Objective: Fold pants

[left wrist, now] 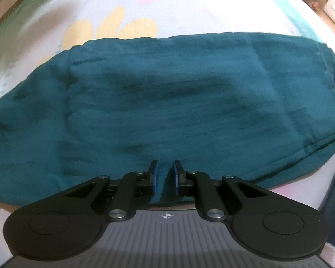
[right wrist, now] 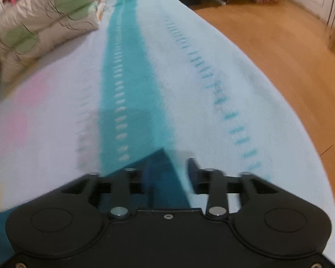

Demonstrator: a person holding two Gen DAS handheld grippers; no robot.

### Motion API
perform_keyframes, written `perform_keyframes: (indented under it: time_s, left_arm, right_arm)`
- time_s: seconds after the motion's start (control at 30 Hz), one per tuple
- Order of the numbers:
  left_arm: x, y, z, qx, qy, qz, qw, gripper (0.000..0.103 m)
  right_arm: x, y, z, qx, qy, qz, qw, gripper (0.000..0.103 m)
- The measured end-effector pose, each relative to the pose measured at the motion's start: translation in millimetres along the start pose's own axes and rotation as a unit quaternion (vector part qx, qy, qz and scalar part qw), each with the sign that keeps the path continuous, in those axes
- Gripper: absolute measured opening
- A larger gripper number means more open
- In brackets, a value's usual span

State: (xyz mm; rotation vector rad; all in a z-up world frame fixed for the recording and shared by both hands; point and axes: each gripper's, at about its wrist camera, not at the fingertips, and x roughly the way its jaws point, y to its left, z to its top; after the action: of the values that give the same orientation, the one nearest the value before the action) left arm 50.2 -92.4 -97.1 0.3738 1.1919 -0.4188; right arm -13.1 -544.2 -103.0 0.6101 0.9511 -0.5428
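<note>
I judge the fold mostly complete: pants [left wrist: 167, 102] lie doubled at 12 o'clock. Left gripper [left wrist: 165, 176] narrowly parted, empty; right gripper [right wrist: 169, 178] spread over a pants corner.

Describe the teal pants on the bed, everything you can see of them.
The pants are dark teal, of a soft, crinkled woven cloth. They lie flat across the flowered bedspread, apparently folded into a long band, with a stitched seam or hem at the right end. A rectangular outline, perhaps a pocket, shows in the middle. The left gripper sits at their near edge, jaws narrowly apart with a ridge of cloth between the blue pads. In the blurred right wrist view, teal cloth lies between the right gripper fingers.
</note>
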Motion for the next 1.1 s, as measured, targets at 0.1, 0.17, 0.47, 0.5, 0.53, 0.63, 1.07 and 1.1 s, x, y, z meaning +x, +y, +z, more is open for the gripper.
perform_keyframes:
  time_s: [0.1, 0.17, 0.47, 0.5, 0.53, 0.63, 1.07, 1.1]
  left_arm:
    - [-2, -8, 7, 0.000, -0.003, -0.009, 1.0000, 0.014]
    - [-3, -14, 11, 0.007, -0.008, -0.014, 0.9999, 0.014]
    - [-4, -43, 20, 0.032, -0.013, -0.024, 0.9991, 0.014]
    - [-4, -44, 21, 0.033, -0.012, -0.024, 0.9991, 0.014]
    - [-4, -45, 23, 0.034, -0.011, -0.025, 0.9990, 0.014]
    - [-3, -50, 27, 0.034, -0.009, -0.027, 0.9990, 0.014]
    - [17, -93, 92, 0.025, -0.018, -0.062, 0.9976, 0.014]
    - [19, -97, 98, 0.025, -0.019, -0.062, 0.9976, 0.014]
  right_arm:
    - [-17, -14, -16, -0.009, 0.022, 0.016, 1.000, 0.055]
    - [-22, -24, -28, -0.005, 0.040, 0.026, 0.999, 0.055]
    - [-21, -64, -67, 0.032, 0.096, 0.079, 0.992, 0.055]
    - [-19, -64, -70, 0.031, 0.096, 0.087, 0.991, 0.057]
    - [-18, -65, -71, 0.030, 0.092, 0.095, 0.991, 0.057]
    - [-11, -67, -70, 0.041, 0.092, 0.137, 0.986, 0.058]
    - [-14, -47, -67, 0.053, 0.080, 0.200, 0.975, 0.019]
    - [-20, -45, -65, 0.051, 0.075, 0.199, 0.976, 0.019]
